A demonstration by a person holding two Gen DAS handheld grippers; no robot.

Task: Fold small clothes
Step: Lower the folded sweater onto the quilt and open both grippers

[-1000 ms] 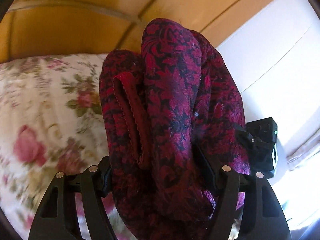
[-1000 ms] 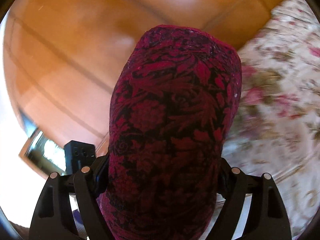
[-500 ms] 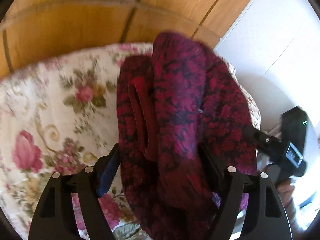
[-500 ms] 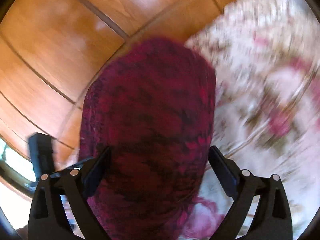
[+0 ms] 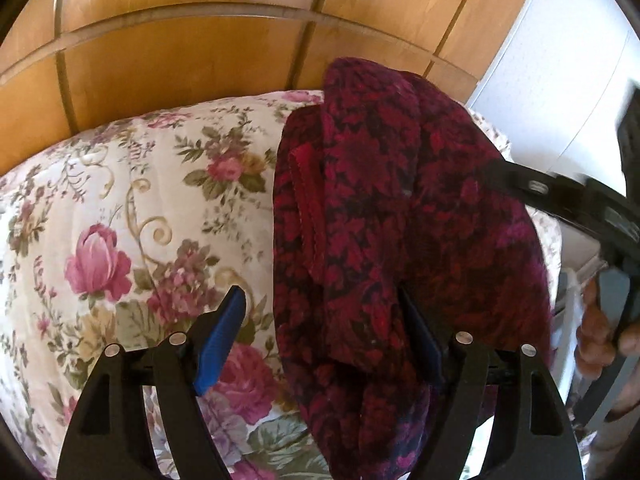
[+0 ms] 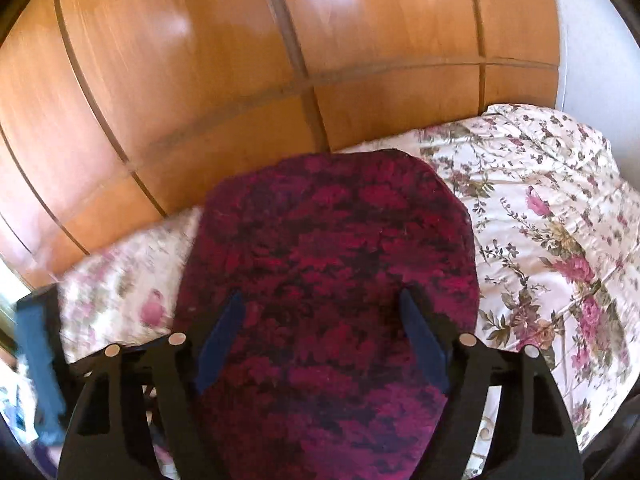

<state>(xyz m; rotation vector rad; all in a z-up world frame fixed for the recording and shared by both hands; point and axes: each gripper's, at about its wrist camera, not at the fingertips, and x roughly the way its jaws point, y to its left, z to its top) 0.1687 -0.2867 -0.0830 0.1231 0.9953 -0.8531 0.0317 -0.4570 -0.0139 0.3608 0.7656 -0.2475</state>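
**Red bundle crowds the far edge of the bed**

A bunched red-and-black garment [image 5: 384,240] fills the gap between the left gripper [image 5: 320,332] fingers and blocks the way ahead. Open floral bedspread [image 5: 120,208] lies clear toward the bed's left side. A wooden panelled wall [image 5: 180,60] closes off the bed's far edge. At the right, the right gripper [image 5: 568,200] and a hand [image 5: 600,340] stand close by.

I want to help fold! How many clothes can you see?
1: a dark red patterned garment, bunched up over the flowery bedspread. Both cameras show the same one. More could be hidden under it.
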